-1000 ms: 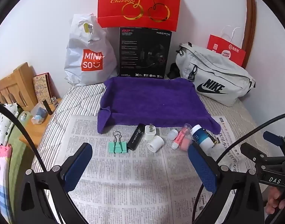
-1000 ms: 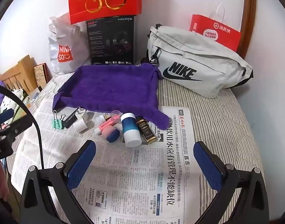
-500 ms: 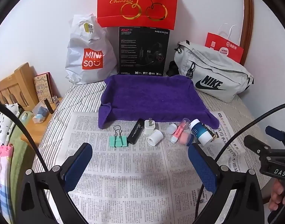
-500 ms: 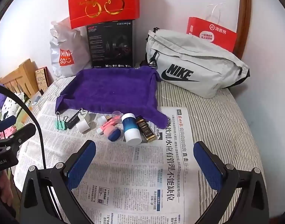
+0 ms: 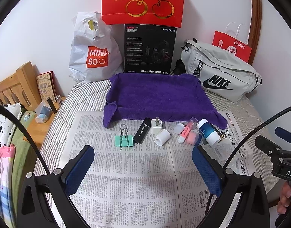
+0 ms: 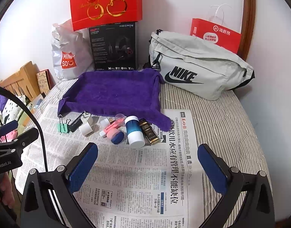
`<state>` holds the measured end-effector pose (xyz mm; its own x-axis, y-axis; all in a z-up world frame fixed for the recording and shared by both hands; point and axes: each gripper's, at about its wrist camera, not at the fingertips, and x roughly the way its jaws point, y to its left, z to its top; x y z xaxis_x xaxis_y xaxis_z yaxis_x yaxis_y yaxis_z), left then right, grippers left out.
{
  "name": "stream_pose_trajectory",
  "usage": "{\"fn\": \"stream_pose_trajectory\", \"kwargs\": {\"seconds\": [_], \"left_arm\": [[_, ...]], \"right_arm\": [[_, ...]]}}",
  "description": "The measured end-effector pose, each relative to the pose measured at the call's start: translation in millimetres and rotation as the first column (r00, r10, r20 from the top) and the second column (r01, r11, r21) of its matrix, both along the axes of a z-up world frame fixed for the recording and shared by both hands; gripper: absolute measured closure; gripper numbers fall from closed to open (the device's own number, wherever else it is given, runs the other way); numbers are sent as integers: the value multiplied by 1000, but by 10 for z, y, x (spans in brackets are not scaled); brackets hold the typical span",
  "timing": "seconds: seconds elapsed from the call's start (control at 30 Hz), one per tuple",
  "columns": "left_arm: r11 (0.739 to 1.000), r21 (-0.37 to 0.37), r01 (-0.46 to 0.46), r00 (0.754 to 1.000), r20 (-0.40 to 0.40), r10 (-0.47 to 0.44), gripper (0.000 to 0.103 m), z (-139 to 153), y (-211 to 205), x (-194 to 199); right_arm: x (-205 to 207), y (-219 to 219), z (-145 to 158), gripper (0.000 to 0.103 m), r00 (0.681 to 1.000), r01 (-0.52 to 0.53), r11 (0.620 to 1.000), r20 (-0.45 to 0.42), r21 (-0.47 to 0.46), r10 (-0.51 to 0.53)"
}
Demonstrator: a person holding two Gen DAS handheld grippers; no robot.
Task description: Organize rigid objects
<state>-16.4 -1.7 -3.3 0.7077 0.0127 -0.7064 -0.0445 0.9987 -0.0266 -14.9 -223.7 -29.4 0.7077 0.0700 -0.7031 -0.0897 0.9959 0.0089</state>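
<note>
Small rigid items, from mint-green metal binder clip (image 5: 124, 141) to blue-and-white plastic bottle (image 6: 134, 131), line the purple towel's (image 5: 158, 96) near edge, awaiting sorting; left gripper (image 5: 143, 166) and right gripper (image 6: 147, 165) hover, both spread, empty.

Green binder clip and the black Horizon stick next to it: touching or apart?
Cannot tell. In the left wrist view the green binder clip and the black stick show at most a sliver of newspaper between them; in the right wrist view they overlap.

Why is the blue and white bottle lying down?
It is tipped over: the blue and white bottle lies on its side on the newspaper. Why, cannot tell.
</note>
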Motion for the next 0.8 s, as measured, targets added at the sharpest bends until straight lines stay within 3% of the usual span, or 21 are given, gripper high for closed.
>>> {"fn": "stream_pose_trajectory", "kwargs": {"seconds": [0.8], "left_arm": [[1000, 7, -8, 1000, -5, 8, 0, -13, 25, -11]], "right_arm": [[-1, 15, -18, 0, 1000, -4, 1000, 0, -5, 4]]}}
